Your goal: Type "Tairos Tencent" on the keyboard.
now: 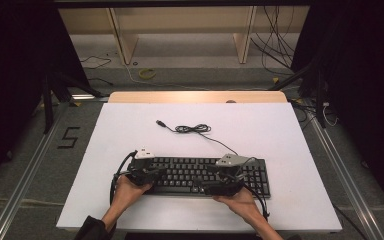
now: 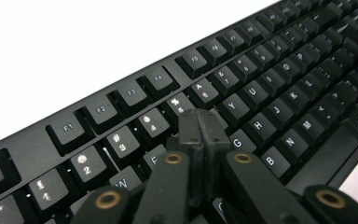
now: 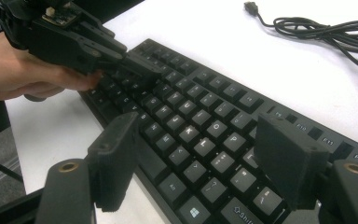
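A black keyboard (image 1: 200, 175) is seen on the white tabletop (image 1: 260, 135), toward the 6 o'clock edge, with its long axis running from 9 to 3 o'clock. Its cable (image 1: 195, 129) is coiled loosely at 12 o'clock of it, with the plug lying free on the bare surface.

The left hand-held gripper (image 2: 199, 122) is held over the left half of the keyboard. Its jaws are pressed together, with nothing between them, and the joined tip is placed over the letter rows, just beside the G key (image 2: 238, 142) and below the 5 key (image 2: 181, 105). Whether the tip touches a keycap cannot be told. The keys lie directly under and toward 12 o'clock of the tip, so a short downward push is judged to be the coming move.

The right hand-held gripper (image 3: 198, 154) is held over the right half, with jaws spread wide and nothing pinched; the punctuation keys are seen in the gap. From there the left hand-held gripper lies toward 10 o'clock, along the keyboard.

Materials: keycaps are matte black plastic, square, slightly dished, with pale legends. Jaw pads are dark, blocky and rubbery-looking, with brass-coloured pivot pins. The tabletop is smooth and flat.

The left hand-held gripper is judged nearer to a keypress.
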`<state>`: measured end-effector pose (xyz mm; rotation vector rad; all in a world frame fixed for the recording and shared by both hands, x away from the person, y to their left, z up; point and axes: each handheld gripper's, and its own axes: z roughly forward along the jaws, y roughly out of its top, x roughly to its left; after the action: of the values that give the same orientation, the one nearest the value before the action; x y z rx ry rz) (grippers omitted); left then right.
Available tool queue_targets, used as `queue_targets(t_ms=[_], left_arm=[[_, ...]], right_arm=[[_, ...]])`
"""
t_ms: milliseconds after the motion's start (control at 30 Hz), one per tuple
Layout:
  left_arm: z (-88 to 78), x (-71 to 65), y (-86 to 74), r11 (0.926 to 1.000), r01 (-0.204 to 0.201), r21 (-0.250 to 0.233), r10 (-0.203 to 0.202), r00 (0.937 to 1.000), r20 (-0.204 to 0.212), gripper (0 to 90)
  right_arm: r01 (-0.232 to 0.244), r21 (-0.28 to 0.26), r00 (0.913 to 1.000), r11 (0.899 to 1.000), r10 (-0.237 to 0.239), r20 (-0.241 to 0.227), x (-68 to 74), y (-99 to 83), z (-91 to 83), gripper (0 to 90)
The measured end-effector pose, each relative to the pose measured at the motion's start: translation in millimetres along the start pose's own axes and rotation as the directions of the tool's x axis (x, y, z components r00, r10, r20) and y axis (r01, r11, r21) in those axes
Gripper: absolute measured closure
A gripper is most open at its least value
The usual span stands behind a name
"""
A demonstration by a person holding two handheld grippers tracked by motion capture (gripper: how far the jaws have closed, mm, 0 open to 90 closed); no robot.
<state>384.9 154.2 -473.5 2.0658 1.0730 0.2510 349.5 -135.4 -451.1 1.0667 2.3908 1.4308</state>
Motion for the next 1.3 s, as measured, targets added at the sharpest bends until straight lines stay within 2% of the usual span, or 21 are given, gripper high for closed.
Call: queue_targets(t_ms=[233, 433, 567, 733, 933, 1100, 1300], left_arm=[[-11.3, -1.3, 1.9, 0.9984, 0.021, -0.052, -0.019, 0.9992, 0.036, 75.5], [-17.7, -1.7, 1.6, 0.9968, 0.033, -0.073, -0.028, 0.9975, 0.065, 60.3], [-20.7, -1.1, 1.1, 0.9947, 0.052, -0.088, -0.045, 0.9960, 0.077, 54.1], [-25.1, -0.1, 0.6, 0.9927, 0.056, -0.107, -0.047, 0.9954, 0.083, 47.3], [-31.9, 1.2, -1.1, 0.9869, 0.076, -0.142, -0.061, 0.9924, 0.107, 40.3], [-35.1, 0.6, -3.3, 0.9843, 0.074, -0.160, -0.056, 0.9923, 0.110, 35.1], [-40.3, 0.4, -7.8, 0.9804, 0.080, -0.180, -0.061, 0.9919, 0.111, 32.8]], right_arm=[[0.002, 0.000, 1.0000, 1.000, -0.002, 0.002, -0.4, -0.2, 0.8, 32.2], [0.000, 0.002, 1.0000, 1.000, 0.000, 0.007, -1.5, 0.0, 2.4, 32.2], [-0.001, 0.000, 1.0000, 1.000, 0.001, 0.008, -2.0, 0.7, 2.9, 32.3], [-0.002, 0.000, 0.9999, 1.000, 0.002, 0.010, -2.7, 2.2, 4.8, 33.0], [-0.003, 0.003, 0.9999, 1.000, 0.003, 0.014, -3.3, 4.1, 9.3, 34.8], [-0.004, 0.009, 0.9998, 1.000, 0.004, 0.022, -5.7, 6.8, 13.0, 38.5], [-0.007, 0.022, 0.9992, 1.000, 0.006, 0.040, -9.2, 11.9, 17.1, 50.7]])
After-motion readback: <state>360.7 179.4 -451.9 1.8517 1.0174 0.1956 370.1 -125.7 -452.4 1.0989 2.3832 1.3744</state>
